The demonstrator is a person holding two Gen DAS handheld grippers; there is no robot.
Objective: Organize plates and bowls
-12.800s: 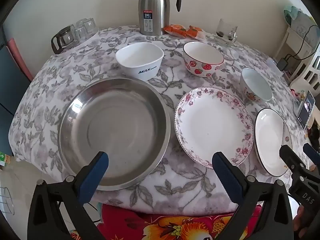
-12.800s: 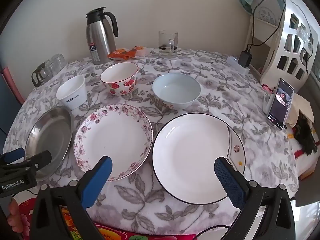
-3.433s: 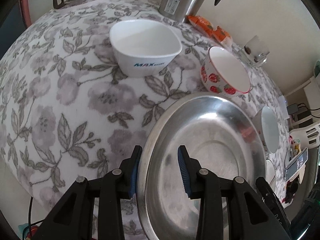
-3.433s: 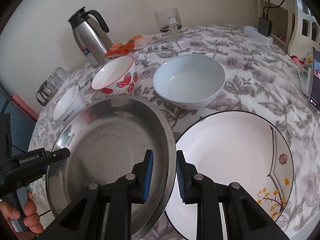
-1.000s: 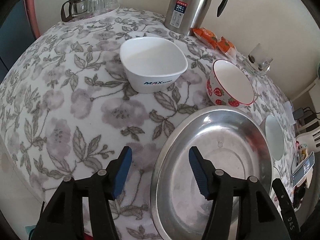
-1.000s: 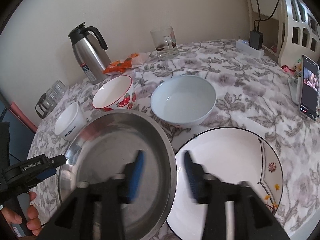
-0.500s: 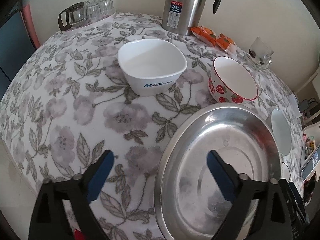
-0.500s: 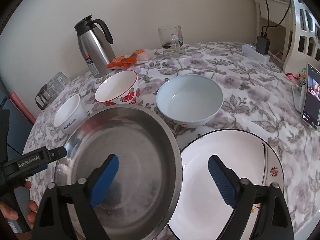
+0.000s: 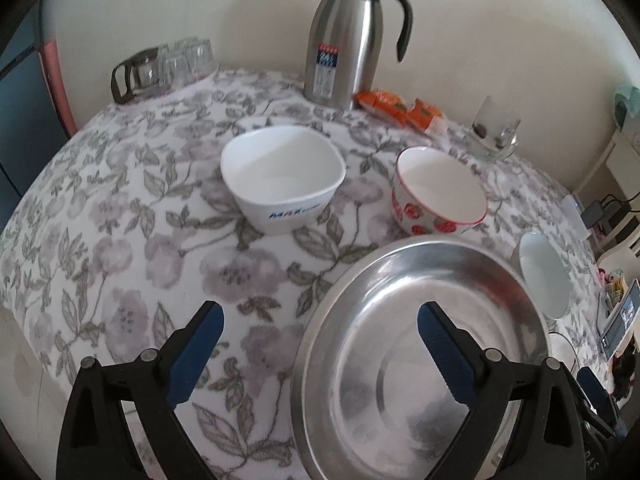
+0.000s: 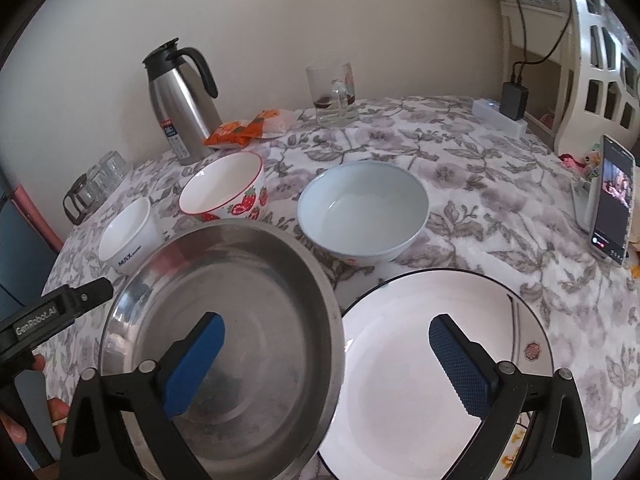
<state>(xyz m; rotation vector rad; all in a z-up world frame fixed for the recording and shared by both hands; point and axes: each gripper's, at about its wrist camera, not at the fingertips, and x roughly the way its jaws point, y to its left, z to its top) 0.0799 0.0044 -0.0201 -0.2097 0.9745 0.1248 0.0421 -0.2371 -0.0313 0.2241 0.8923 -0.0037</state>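
Steel plate (image 10: 224,320), wide and shallow, lies on the bench (image 9: 120,216) at its near edge, just beside a black-rimmed white plate (image 10: 404,360) on its right; whether the two rims touch cannot be told. Left gripper (image 9: 318,354) hangs above the steel plate's left rim with its jaws wide apart and nothing between them, one blue pad over the flowered cloth, the other over the metal. Right gripper (image 10: 328,364) likewise stands wide apart and empty, straddling the seam between the two plates, one pad over each. Behind the plates three bowls stand apart in a row: a square white bowl (image 9: 282,178) marked MAX on the left, a strawberry bowl (image 9: 438,192) in the middle, near the steel plate's far rim, and a pale blue bowl (image 10: 362,208) on the right. Farther back stand a steel jug (image 9: 344,36), an orange packet (image 9: 394,106) just beside it, a glass mug (image 10: 334,94) and a cluster of glasses (image 9: 172,64). A phone (image 10: 612,208) leans upright at the bench's right edge.
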